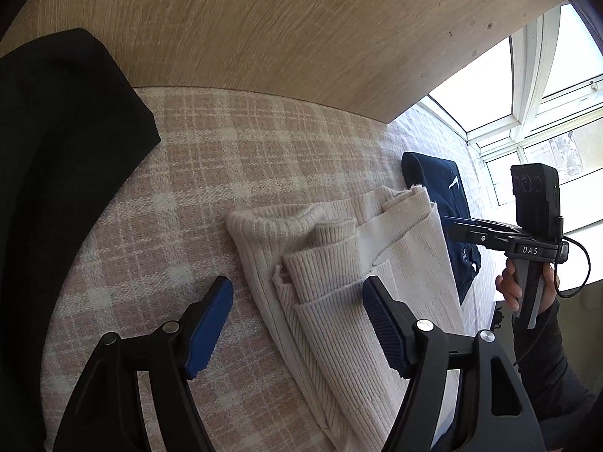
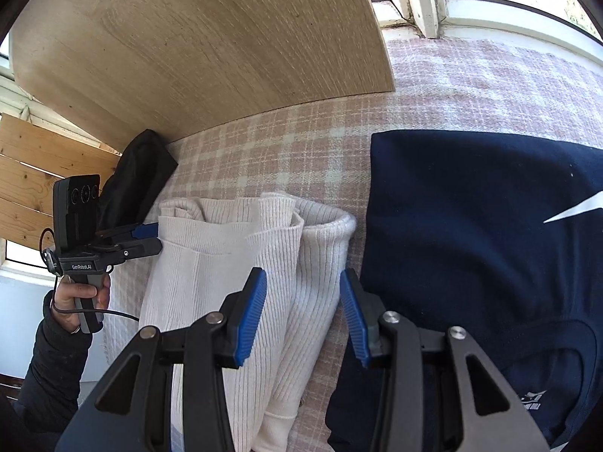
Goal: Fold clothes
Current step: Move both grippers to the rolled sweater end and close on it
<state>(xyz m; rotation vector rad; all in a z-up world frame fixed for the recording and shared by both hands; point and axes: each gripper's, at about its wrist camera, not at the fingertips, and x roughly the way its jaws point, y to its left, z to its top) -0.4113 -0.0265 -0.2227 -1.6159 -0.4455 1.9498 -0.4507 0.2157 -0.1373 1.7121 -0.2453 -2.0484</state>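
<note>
A cream ribbed sweater (image 1: 339,263) lies folded into a long bundle on a pink plaid blanket (image 1: 169,207). My left gripper (image 1: 297,316) stands wide open just over the sweater's near left edge. One blue pad hangs over the blanket and the other over the knit, and neither presses on cloth. In the right wrist view the left gripper (image 2: 156,239) sits at the sweater's (image 2: 226,256) left side. My right gripper (image 2: 301,309) is open above the sweater's rolled right edge, with the fabric lying below its pads. The left wrist view shows the right gripper (image 1: 452,226) beside that same edge.
A navy garment (image 2: 471,245) lies flat just right of the sweater. A black garment (image 1: 56,150) is piled at the far left. A pale wooden board (image 1: 264,30) borders the blanket at the back, with windows (image 1: 546,94) behind it. Each tool is held by a hand in a dark sleeve (image 2: 49,358).
</note>
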